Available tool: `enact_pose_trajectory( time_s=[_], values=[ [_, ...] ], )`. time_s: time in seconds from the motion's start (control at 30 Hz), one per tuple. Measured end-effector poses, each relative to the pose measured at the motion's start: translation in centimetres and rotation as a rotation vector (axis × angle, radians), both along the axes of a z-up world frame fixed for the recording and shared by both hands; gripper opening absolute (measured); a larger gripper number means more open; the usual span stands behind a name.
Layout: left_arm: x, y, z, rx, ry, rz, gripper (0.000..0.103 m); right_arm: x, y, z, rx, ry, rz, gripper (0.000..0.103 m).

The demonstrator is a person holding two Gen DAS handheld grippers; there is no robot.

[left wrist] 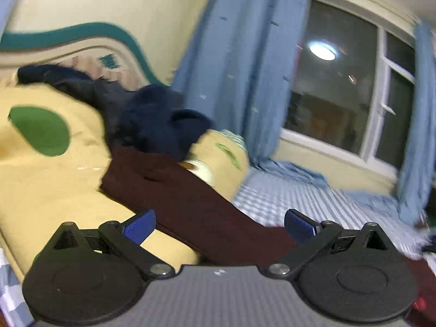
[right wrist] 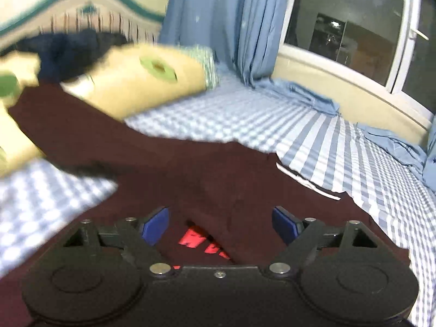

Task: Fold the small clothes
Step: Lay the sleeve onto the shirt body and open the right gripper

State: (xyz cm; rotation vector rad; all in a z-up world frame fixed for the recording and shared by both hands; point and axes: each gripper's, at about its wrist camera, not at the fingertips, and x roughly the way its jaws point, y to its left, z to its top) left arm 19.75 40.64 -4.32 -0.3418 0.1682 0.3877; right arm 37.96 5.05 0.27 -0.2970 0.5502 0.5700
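A dark maroon garment (left wrist: 190, 204) lies across the yellow pillow and the checked bed sheet. In the right wrist view the maroon garment (right wrist: 190, 169) spreads under the gripper, with red lettering (right wrist: 201, 241) and a white label edge (right wrist: 308, 182) showing. My left gripper (left wrist: 219, 227) is open, its blue pads on either side of a strip of the garment, holding nothing. My right gripper (right wrist: 220, 224) is open just above the garment, empty. Both views are motion-blurred.
Yellow pillows with green spots (left wrist: 41, 136) (right wrist: 152, 81) lie at the head of the bed. A pile of navy clothes (left wrist: 152, 120) (right wrist: 68, 51) sits on them. Blue curtains (left wrist: 239, 54), a window (left wrist: 340, 87) and the headboard (right wrist: 81, 8) stand behind. The blue-checked sheet (right wrist: 354, 150) extends right.
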Motion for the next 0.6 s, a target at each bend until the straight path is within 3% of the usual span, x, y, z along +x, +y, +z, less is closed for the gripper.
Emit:
enact_pose_trajectory(
  time_s=[0.1, 0.3, 0.6],
  values=[
    [1.7, 4.0, -2.0, -0.120, -0.045, 0.070, 0.102, -4.1, -2.7, 3.0, 0.094, -0.027, 0.003, 0.094],
    [3.7, 9.5, -5.7, -0.386, -0.176, 0.180, 0.102, -10.0, -6.3, 5.5, 0.193, -0.049, -0.042, 0.094],
    [8.2, 12.7, -5.8, -0.395, -0.201, 0.245, 0.101, -12.2, -8.7, 6.3, 0.189, -0.085, -0.165, 0.094]
  ],
)
